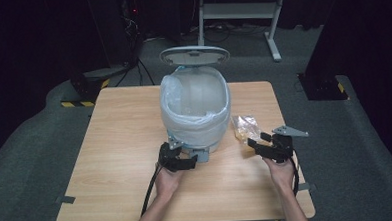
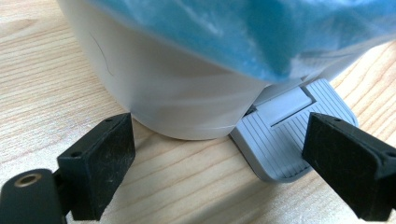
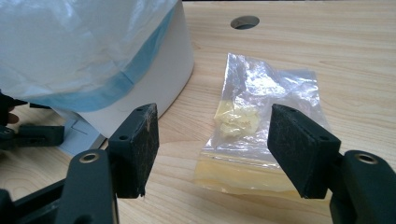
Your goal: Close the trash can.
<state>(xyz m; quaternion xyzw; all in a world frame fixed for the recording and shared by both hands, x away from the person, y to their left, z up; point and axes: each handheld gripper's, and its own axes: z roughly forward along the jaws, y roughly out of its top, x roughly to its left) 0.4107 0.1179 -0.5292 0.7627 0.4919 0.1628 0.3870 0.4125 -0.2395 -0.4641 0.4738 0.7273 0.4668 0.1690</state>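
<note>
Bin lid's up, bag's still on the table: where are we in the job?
Done: the bin lid stands open, with the left gripper at the pedal, jaws open. In hand: the right gripper is open, lined up in front of the clear bag, not yet gripping. Left, presumably: grasp the bag, drop it into the lined bin, release the pedal.

Hidden and cut-off parts

Your left gripper view crops the bin (image 2: pixel 187 84) at the top edge, and its blue liner (image 2: pixel 261 32) is blurred; in the high view your left gripper (image 1: pixel 178 156) covers the pedal, and the bag's (image 1: pixel 245 126) contents are too small to tell.
</note>
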